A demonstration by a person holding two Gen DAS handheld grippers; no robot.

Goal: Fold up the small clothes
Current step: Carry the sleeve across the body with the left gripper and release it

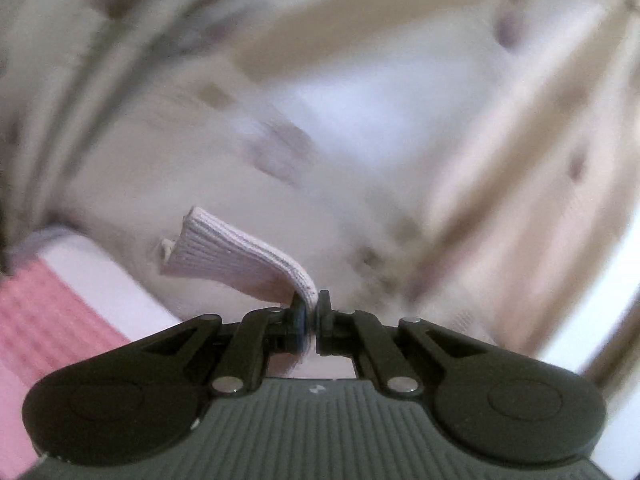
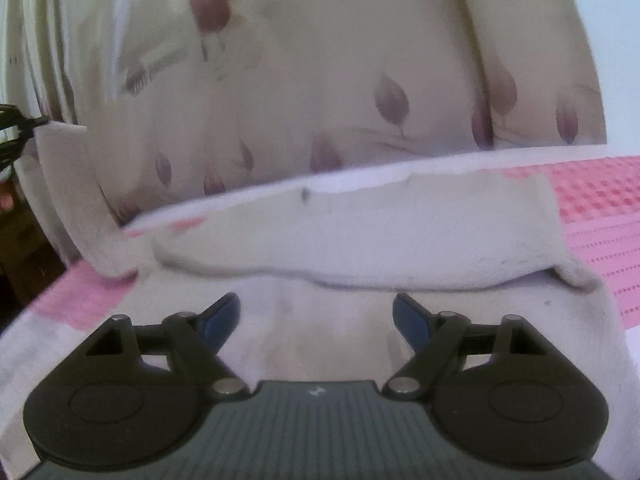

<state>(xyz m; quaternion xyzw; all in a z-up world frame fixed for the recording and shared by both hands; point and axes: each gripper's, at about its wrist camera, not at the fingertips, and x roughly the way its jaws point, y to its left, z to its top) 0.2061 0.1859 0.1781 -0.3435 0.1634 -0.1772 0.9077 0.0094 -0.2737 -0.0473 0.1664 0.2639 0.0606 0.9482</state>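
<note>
Left wrist view: one pair of tongs (image 1: 313, 304), clenched on one pale ribbed knit piece, seemingly the cuff of a sock (image 1: 236, 258). The knit rises from between the two black fingers (image 1: 298, 312) and bends off to the left, its open ribbed end free in the air. Everything behind it is smeared by motion blur. One pink and white waffle cloth (image 1: 48, 312) shows at the lower left, and cream fabric with dim purple marks fills the rest; I cannot make out more of the room from here.

Right wrist view: one pair of tongs (image 2: 317, 314), released, its two blue-padded fingers (image 2: 222, 318) standing wide apart with nothing pinched between them. They hang just over one off-white garment (image 2: 360, 232) that lies spread on the bed, its far part doubled over so that one thick fold runs across the view just beyond the fingertips. Under the garment lies the same pink waffle cloth (image 2: 600, 208), with a white border along its far edge. Behind the bed hangs a cream curtain (image 2: 320, 80) printed with purple tulip buds, at least nine of them countable, falling in soft vertical pleats. At the far left edge a bit of black mechanism (image 2: 16, 132) pokes in, touching a lifted strip of the pale cloth; below it sits dark wooden furniture (image 2: 20, 248).
</note>
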